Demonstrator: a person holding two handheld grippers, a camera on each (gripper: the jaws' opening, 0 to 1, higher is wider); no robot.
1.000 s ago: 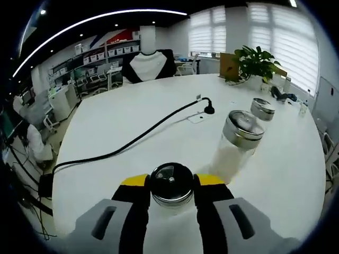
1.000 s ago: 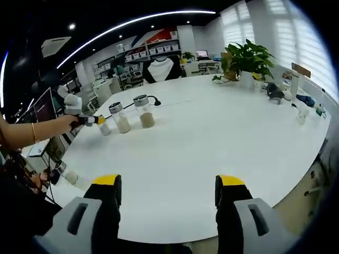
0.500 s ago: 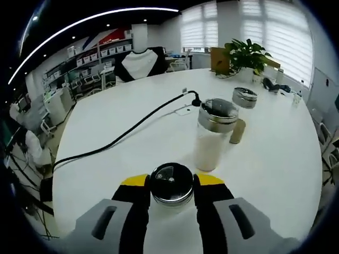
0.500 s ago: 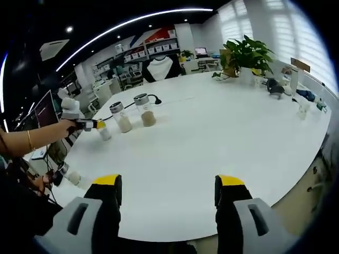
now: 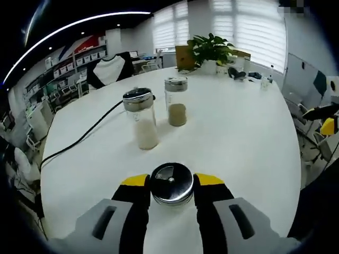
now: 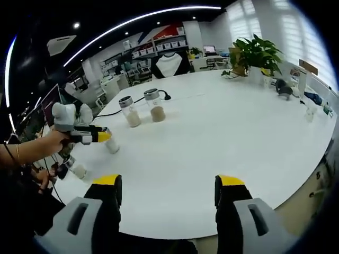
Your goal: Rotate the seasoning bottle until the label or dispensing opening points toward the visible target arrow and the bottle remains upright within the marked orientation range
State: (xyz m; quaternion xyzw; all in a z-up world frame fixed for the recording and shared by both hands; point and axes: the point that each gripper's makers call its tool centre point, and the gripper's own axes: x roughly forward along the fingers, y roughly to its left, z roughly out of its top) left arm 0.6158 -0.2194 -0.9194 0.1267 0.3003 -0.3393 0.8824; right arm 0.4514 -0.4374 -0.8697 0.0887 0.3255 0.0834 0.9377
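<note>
Large white counter (image 5: 238, 137), rounded edge, glossy top. On it, two glass shaker jars stand upright, just beside each other: one with white contents (image 5: 141, 119), one with tan contents (image 5: 176, 101), both with metal lids. A black cable (image 5: 79, 138) runs across the counter toward the jars. A third metal-lidded bottle (image 5: 171, 183) sits nearer the edge. At the far end: a potted plant (image 5: 211, 50), a dark object (image 5: 237, 75) and small items too small to tell.
</note>
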